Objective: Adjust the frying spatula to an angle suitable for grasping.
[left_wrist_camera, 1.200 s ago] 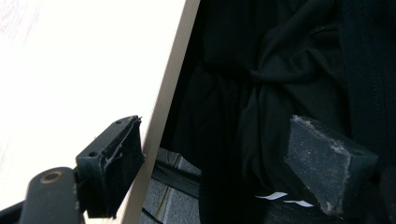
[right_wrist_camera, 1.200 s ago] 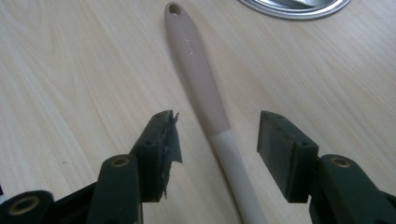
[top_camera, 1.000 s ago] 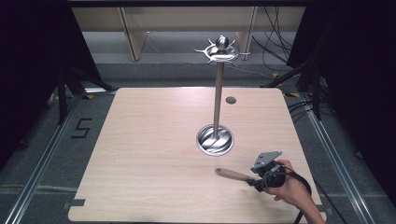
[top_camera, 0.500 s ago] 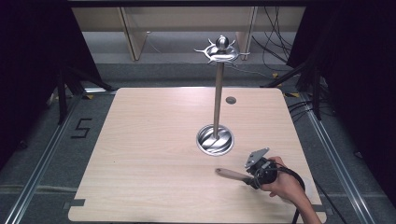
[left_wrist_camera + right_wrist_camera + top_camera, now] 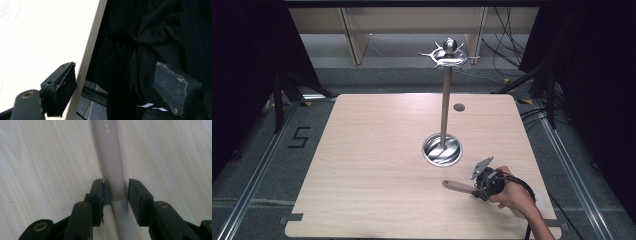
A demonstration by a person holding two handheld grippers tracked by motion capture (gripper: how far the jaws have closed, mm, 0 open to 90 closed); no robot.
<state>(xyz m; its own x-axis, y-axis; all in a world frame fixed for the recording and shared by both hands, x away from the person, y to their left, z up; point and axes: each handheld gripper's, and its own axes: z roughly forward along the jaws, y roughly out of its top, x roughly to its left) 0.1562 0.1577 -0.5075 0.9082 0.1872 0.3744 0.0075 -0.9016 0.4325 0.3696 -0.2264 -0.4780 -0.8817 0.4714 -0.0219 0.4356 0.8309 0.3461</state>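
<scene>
The right gripper (image 5: 115, 190), jaws narrowed around the pale utensil handle (image 5: 110, 157) lying flat on the table (image 5: 362, 165) near the hook stand (image 5: 443, 149), looks mid-grasp and must next clamp firmly; the left gripper (image 5: 115, 87) waits wide open off the table edge.

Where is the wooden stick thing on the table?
In the high view, the wooden handle lies flat on the table near its front right corner, just in front of the metal stand's round base, with the right gripper around its end.
</scene>
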